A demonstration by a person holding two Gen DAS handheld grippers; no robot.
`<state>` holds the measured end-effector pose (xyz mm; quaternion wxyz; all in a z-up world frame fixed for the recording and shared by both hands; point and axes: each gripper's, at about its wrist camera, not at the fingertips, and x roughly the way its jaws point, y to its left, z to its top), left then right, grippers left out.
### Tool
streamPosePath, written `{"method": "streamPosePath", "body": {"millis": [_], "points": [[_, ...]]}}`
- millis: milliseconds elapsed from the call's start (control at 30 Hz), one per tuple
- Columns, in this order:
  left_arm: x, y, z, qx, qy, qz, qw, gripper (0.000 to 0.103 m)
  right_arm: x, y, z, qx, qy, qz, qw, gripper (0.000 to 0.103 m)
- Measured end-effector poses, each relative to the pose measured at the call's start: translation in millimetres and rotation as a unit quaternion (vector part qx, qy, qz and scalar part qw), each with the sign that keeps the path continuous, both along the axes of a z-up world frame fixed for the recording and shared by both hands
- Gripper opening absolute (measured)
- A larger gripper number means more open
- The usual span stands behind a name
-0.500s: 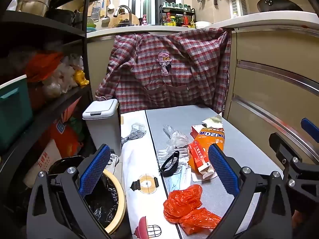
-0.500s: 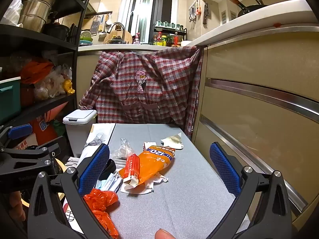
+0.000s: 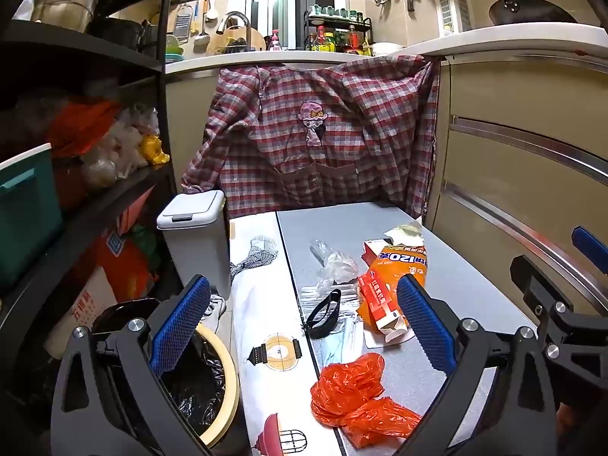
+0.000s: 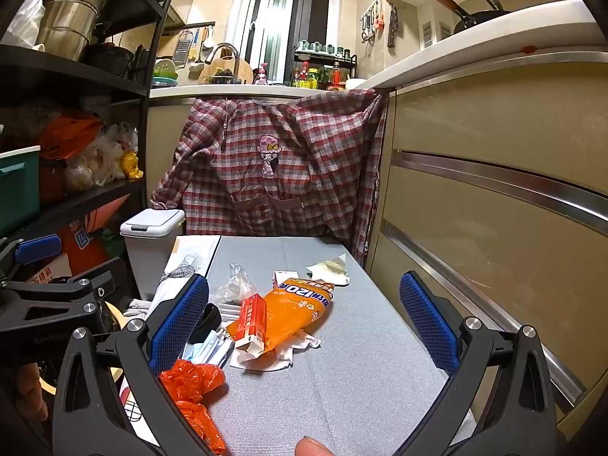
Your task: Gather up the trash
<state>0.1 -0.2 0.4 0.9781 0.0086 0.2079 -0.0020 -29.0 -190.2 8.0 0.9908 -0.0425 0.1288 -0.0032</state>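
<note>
Trash lies on a grey mat (image 3: 448, 266) (image 4: 361, 361): a crumpled orange plastic bag (image 3: 353, 395) (image 4: 190, 383), an orange packet (image 3: 402, 266) (image 4: 292, 311), a red carton (image 3: 380, 304) (image 4: 250, 323), a clear wrapper (image 3: 334, 266) (image 4: 235, 285), a black band (image 3: 323, 309) and white sticks (image 4: 216, 345). My left gripper (image 3: 304, 330) hovers open above the near trash, nothing between its fingers. Further right, my right gripper (image 4: 304, 326) is open over the mat, empty. A round bin with a black liner (image 3: 201, 383) stands at lower left.
A white lidded bin (image 3: 193, 235) (image 4: 152, 239) stands left of the mat beside a dark shelf rack (image 3: 76, 190). A plaid garment (image 3: 315, 140) hangs at the back. Cabinet drawers (image 4: 494, 209) wall the right side. A printed white sheet (image 3: 266, 326) borders the mat.
</note>
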Motion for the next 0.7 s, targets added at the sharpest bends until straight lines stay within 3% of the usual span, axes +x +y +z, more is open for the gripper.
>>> {"method": "streamPosePath", "body": {"millis": [700], "points": [[-0.5, -0.9, 6.3, 0.000, -0.004, -0.001, 1.0000, 0.095, -0.4, -0.7, 0.8, 0.000, -0.003, -0.001, 1.000, 0.098]]}}
